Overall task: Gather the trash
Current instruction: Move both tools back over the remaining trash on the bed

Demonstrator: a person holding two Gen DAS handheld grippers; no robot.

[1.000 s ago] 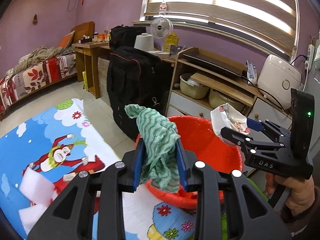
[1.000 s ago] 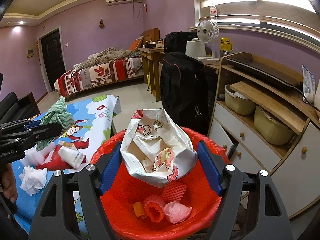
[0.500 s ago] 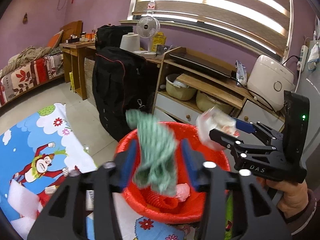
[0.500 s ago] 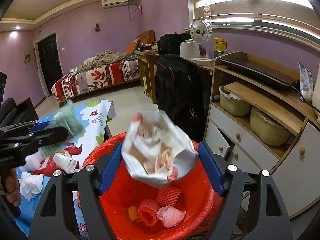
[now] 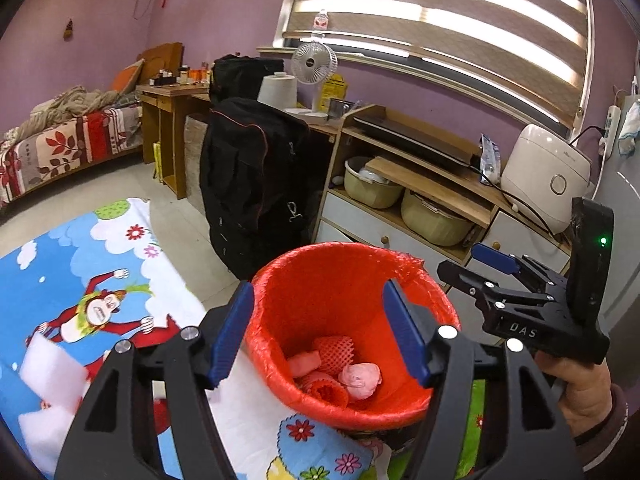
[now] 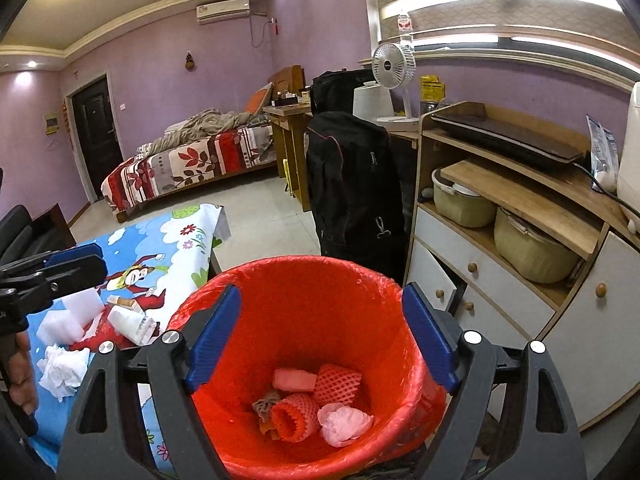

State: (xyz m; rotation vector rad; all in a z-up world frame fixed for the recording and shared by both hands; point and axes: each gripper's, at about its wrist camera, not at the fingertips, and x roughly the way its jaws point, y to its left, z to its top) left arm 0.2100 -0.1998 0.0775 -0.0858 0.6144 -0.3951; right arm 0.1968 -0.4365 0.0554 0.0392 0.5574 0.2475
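A red lined bin (image 5: 332, 246) (image 6: 292, 260) stands at the edge of the cartoon-print table (image 5: 80, 272). In it lie red foam nets (image 6: 294, 420), a pink foam piece (image 6: 294, 380) and a pale tissue ball (image 6: 344, 420). My left gripper (image 5: 318, 286) (image 6: 86, 260) hovers over the bin's left side, jaws opening, nothing between them. My right gripper (image 6: 320, 292) (image 5: 472, 266) hangs over the bin too, jaws opening and empty. On the table lie a crumpled white tissue (image 6: 62, 368), white foam blocks (image 6: 80, 312) and a tipped paper cup (image 6: 130, 322).
A black backpack (image 5: 252, 184) stands just behind the bin. To the right is a wooden cabinet (image 6: 500, 280) with drawers and pots, and a rice cooker (image 5: 544, 172) on top. A bed (image 6: 192, 164) lines the far wall.
A second ago the left jaws pinched a green cloth and the right held a crumpled paper bag over the bin. Both jaws have spread, and neither the cloth nor the bag shows now.
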